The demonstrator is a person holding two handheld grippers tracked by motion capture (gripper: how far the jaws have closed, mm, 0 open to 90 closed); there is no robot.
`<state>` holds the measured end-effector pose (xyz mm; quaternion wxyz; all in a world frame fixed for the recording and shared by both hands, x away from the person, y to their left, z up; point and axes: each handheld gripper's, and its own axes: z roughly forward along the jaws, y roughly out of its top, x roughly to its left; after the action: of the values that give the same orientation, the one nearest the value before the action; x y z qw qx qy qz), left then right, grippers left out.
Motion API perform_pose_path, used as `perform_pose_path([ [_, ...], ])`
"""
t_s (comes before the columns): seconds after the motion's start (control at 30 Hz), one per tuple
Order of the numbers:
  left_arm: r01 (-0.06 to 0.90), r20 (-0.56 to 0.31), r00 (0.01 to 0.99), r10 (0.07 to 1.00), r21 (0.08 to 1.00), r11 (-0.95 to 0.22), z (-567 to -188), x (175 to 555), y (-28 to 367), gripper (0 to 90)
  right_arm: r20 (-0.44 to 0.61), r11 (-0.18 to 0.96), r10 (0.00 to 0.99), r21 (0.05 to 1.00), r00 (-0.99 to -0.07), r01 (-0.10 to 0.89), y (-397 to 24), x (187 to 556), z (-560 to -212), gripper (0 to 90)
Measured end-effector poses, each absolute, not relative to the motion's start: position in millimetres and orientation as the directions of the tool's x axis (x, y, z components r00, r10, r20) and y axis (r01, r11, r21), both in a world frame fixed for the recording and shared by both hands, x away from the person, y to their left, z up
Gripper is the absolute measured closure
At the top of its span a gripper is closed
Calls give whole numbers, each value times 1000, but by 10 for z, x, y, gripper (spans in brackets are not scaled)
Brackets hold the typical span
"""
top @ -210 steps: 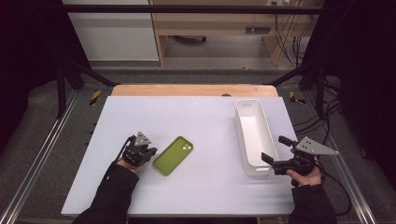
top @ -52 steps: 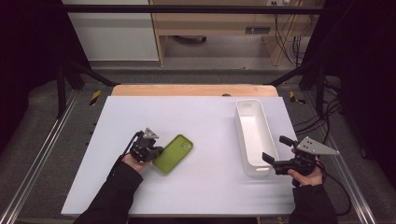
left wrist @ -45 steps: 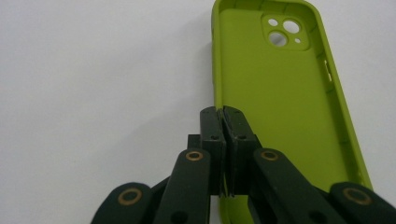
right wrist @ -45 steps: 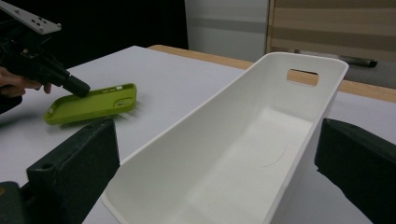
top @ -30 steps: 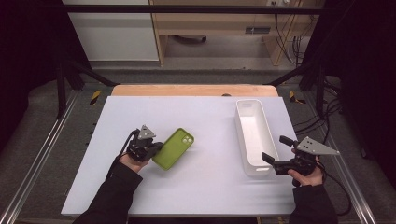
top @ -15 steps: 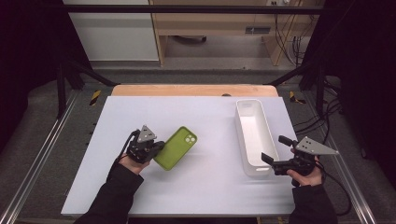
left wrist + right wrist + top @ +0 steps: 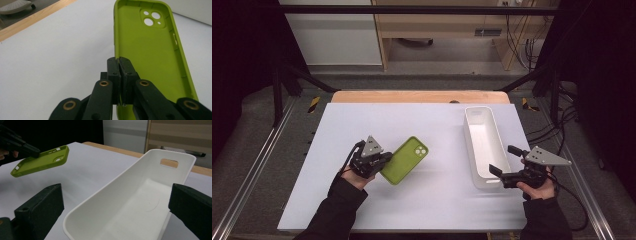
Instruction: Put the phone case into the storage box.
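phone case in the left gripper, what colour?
Lime green, inside and out. The phone case shows best in the left gripper view, pinched at its edge by the left gripper.

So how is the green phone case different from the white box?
The green phone case is flat, thin and bright green; the white box is deep, long and white. The case is pinched at its edge by the left gripper and seems to be lifted off the table, tilted; the box sits on the table, with the right gripper open around its near end. Both are empty, with their open sides facing up.
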<state>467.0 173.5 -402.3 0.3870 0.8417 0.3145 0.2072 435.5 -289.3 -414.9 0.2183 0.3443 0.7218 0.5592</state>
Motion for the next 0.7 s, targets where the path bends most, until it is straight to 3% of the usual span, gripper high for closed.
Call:
perform_pose_path([
  [0.7,319,129,741,659,796,-515,-3943,4543,1606,874,64,171,723,948,-688,267,-2720,4343,-4078,6],
])
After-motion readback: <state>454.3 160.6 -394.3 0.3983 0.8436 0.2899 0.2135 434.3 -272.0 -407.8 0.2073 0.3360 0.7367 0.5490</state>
